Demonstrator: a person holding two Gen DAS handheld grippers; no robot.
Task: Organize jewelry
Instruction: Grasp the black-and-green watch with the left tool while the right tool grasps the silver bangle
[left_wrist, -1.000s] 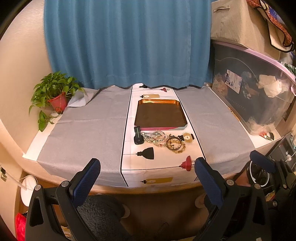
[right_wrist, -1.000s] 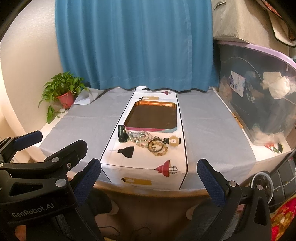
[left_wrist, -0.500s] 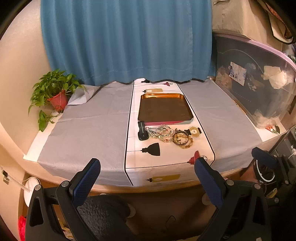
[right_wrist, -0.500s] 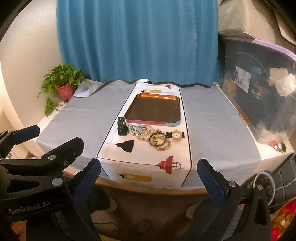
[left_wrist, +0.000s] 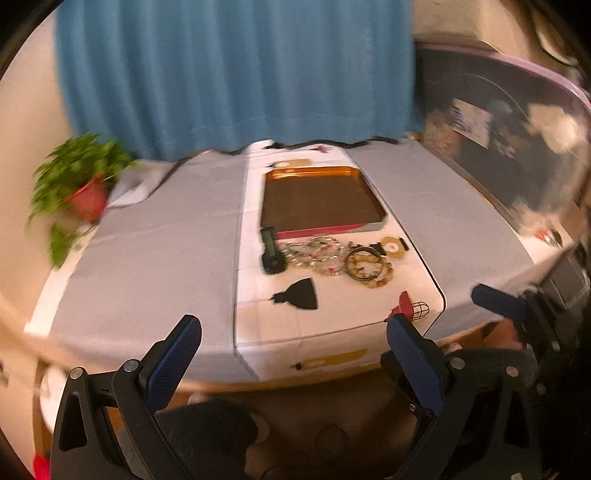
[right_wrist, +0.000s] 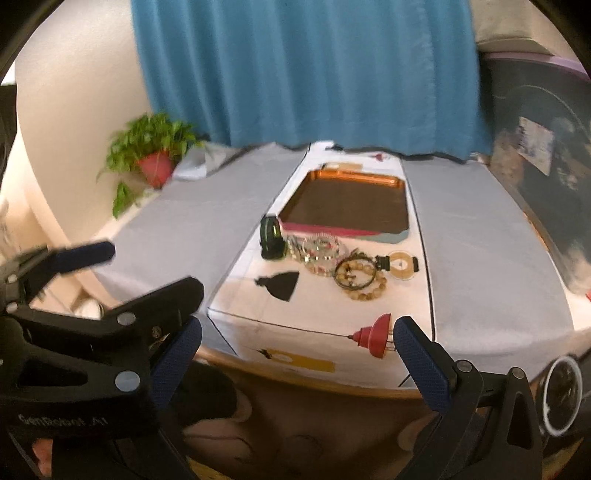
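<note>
A brown tray (left_wrist: 319, 201) with an orange rim (right_wrist: 347, 201) lies on the white centre strip of the table. In front of it lies a row of jewelry: a dark green watch (left_wrist: 272, 251) (right_wrist: 272, 242), a pile of beaded bracelets (left_wrist: 321, 253) (right_wrist: 319, 251), a wooden bead bracelet with a dark bangle (left_wrist: 367, 266) (right_wrist: 360, 277) and a gold-faced watch (left_wrist: 394, 248) (right_wrist: 400, 264). My left gripper (left_wrist: 295, 354) and right gripper (right_wrist: 295, 354) are open and empty, at the table's near edge, short of the jewelry.
Grey cloth (left_wrist: 159, 258) covers the table on both sides of the strip. A potted plant (left_wrist: 86, 192) stands at the far left. A clear storage box (left_wrist: 517, 155) stands along the right. A blue curtain (right_wrist: 306, 74) hangs behind.
Both grippers have moved forward toward the table; the jewelry and tray look larger and nearer. Both stay open. Nothing on the table has moved.
</note>
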